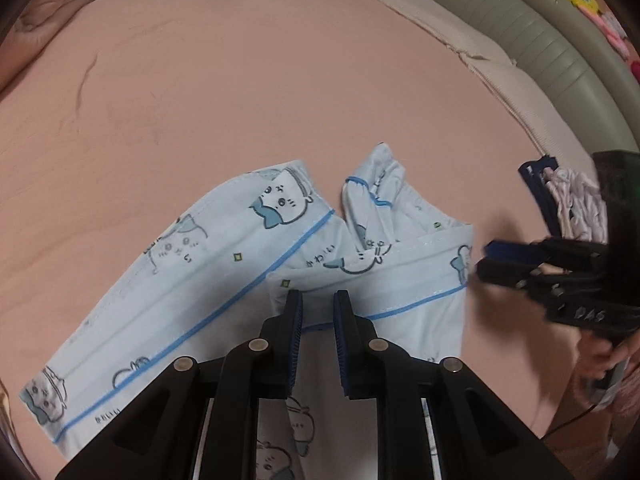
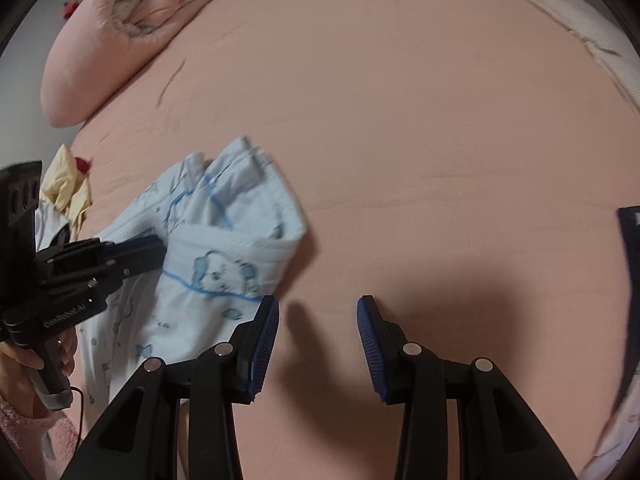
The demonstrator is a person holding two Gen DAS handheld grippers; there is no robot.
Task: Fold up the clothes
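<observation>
Pale-blue cat-print cotton garment (image 1: 256, 264) lies half-folded on the pink bedsheet (image 1: 240, 80), long axis diagonal. Left gripper (image 1: 317, 304) directly over it, jaws slightly apart, empty; right gripper (image 2: 318, 308) just beside its edge, apart, empty.

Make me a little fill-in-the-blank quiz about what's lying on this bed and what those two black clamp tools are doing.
1. The light blue garment is printed with cartoon ____.
2. It lies on a ____-coloured bedsheet.
3. The right gripper has ____ between its fingers.
4. The pillow near the head of the bed is ____.

Missing words: cats; pink; nothing; pink
</observation>
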